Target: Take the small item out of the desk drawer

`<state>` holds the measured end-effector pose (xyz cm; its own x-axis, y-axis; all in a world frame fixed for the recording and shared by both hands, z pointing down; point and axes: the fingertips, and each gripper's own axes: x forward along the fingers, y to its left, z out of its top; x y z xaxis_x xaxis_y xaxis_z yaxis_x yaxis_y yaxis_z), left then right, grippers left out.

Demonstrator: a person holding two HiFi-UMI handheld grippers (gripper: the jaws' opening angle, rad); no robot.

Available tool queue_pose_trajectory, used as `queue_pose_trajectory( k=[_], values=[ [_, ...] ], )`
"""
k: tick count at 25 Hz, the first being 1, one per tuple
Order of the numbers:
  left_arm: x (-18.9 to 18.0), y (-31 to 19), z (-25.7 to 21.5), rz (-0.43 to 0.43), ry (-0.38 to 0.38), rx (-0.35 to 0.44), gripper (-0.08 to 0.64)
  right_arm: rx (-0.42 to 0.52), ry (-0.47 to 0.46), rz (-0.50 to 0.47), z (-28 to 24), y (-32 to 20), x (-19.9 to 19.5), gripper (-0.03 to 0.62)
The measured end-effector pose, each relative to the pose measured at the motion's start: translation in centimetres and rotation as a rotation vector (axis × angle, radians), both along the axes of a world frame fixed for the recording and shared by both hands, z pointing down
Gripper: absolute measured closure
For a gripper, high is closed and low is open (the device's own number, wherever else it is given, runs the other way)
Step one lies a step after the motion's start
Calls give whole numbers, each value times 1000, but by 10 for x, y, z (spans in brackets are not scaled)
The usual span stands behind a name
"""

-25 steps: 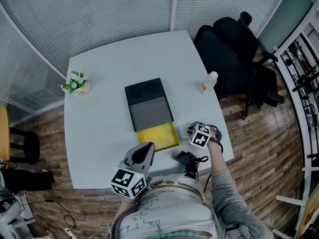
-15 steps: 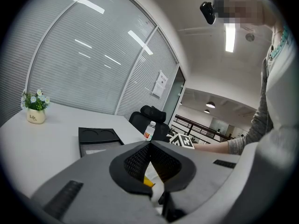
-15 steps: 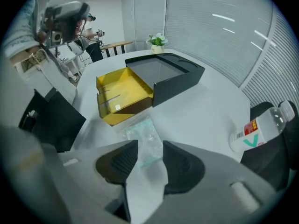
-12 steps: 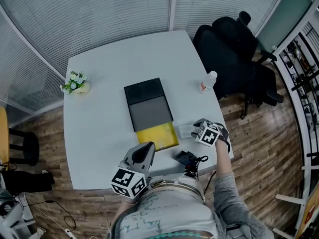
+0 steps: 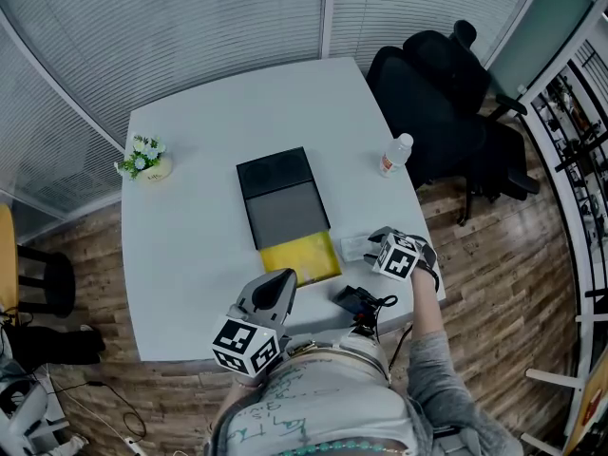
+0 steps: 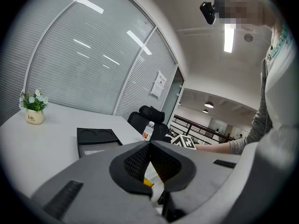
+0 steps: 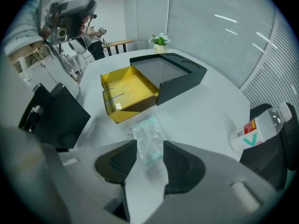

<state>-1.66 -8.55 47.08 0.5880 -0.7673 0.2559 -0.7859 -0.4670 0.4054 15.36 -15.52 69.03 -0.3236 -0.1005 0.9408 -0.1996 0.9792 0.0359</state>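
**A:** Two claws here. How does the left one stand?

**B:** The left gripper (image 6: 149,143) has its jaws pressed together with nothing between them. It hangs over the near edge of the table (image 5: 185,255), just short of the yellow drawer (image 5: 299,259).

**A:** And the drawer?

**B:** It stands pulled out from the black desk box (image 5: 280,198), toward the person.

**A:** Where's the small item?

**B:** The small bag (image 7: 147,136) is clear crinkled plastic with a pale teal band. It lies flat on the table just right of the drawer. The right gripper (image 5: 372,245) straddles it with its jaws opening, and the pads stand clear of the plastic.

**A:** Any room around it?

**B:** Bare tabletop runs from the bag to the water bottle (image 5: 397,156) farther back. A black device (image 5: 356,302) sits near it, by the table's near edge. The right edge of the table is close, and a black office chair (image 5: 446,93) stands beyond the far right corner.
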Motion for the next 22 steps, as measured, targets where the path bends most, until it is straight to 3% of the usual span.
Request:
queue_pose_trajectory(
  k=[10, 14, 16, 22],
  values=[
    [3, 2, -1, 6, 3, 2, 562, 64, -54, -12, -30, 6, -17, 454],
    [3, 3, -2, 4, 5, 4, 562, 112, -51, -43, -44, 8, -21, 522],
    [3, 4, -1, 3, 6, 6, 561, 127, -55, -57, -50, 10, -24, 589],
    [2, 4, -2, 6, 8, 9, 561, 123, -52, -86, -56, 17, -30, 589]
  ],
)
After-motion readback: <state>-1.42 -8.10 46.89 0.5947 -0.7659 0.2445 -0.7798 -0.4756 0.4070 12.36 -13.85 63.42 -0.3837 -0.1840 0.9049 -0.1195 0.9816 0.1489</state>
